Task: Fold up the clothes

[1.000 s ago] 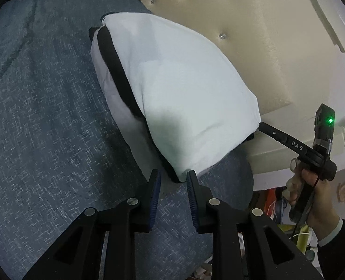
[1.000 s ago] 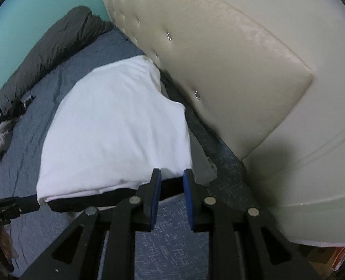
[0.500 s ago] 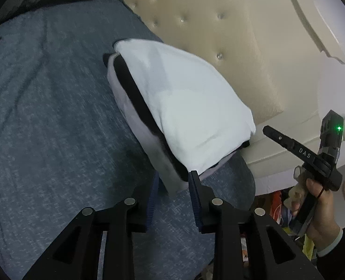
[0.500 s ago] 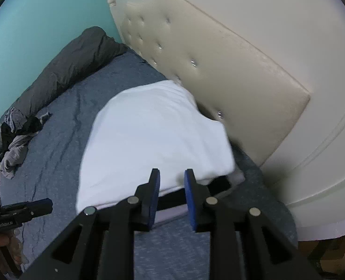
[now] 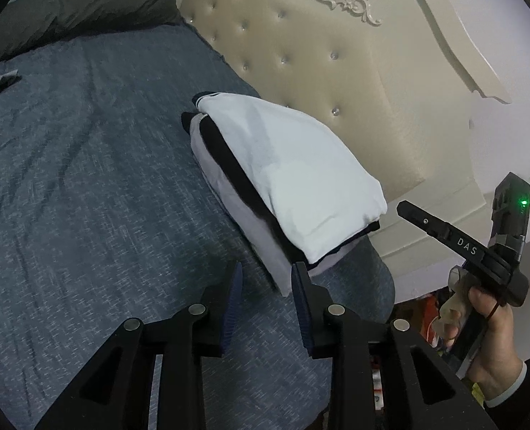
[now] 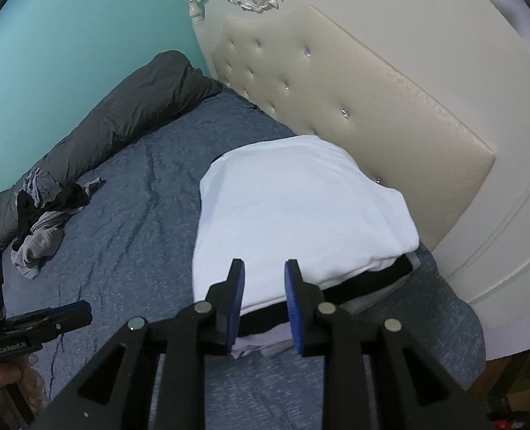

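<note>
A folded stack of clothes lies on the blue bedsheet against the headboard: a white garment on top, a black one under it, a pale grey one at the bottom. My left gripper hovers just short of the stack's near corner, open, nothing between its pads. In the right wrist view the stack sits beyond my right gripper, which is open and apart from the cloth. Each gripper shows in the other's view: the right gripper held in a hand, the left gripper at the lower left.
A cream tufted headboard stands right behind the stack. A rolled dark grey quilt lies along the teal wall, with a crumpled heap of grey and black clothes beside it. The bed's corner drops off near the stack.
Both grippers have drawn back and upward from the stack, which now looks smaller and lies untouched. Their jaws stand a little wider than before.
</note>
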{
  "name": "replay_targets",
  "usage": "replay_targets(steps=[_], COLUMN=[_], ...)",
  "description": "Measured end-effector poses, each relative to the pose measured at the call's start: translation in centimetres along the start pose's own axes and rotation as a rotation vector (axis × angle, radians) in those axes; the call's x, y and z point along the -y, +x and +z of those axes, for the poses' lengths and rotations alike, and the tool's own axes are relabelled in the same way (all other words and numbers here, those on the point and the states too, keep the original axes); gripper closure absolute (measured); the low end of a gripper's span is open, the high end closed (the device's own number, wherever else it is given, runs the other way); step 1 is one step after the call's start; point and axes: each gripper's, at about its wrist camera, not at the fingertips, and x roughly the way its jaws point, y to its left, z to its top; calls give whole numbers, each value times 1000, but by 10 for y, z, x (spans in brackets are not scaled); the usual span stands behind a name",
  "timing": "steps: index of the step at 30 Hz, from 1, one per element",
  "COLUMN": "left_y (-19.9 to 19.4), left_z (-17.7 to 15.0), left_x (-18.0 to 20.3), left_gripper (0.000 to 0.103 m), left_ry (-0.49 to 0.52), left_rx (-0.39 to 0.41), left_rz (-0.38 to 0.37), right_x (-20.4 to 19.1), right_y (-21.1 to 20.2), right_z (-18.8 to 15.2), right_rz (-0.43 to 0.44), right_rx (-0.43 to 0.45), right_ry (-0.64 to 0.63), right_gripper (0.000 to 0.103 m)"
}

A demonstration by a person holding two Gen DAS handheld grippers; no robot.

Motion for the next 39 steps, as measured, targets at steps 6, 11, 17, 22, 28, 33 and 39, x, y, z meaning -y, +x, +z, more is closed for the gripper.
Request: replay_targets(steps=[6,11,17,22,28,33,39], left_y=[-17,-28,-37,-44,-52,-63,-74], left_z=[-7,-13,-20,-28,-38,-46,-57], left_x=[0,-2,-6,-10,-19,-25,-35], left_gripper=[71,69,67,64,62,58,55], left_ry=[29,50,84,106,126,156,186], left_rx=[24,41,66,79,97,112,131], left_rz=[-8,-14,-19,-30,-36,-34,-34], right_x=[-17,-31,-41,-46,-57,-68,-81], right_y=[-18,-31,-38,-43,-49,-53,-58], right_z=[-12,-27,-43,-54,-68,-81,-93], right_rz=[-7,-3,-12,-13,-28,-46,-45], right_rx=[34,64,90,107,132,155,192], right_ry=[4,12,23,46,45,44,37], right_gripper=[81,80,80,80,80,79,66])
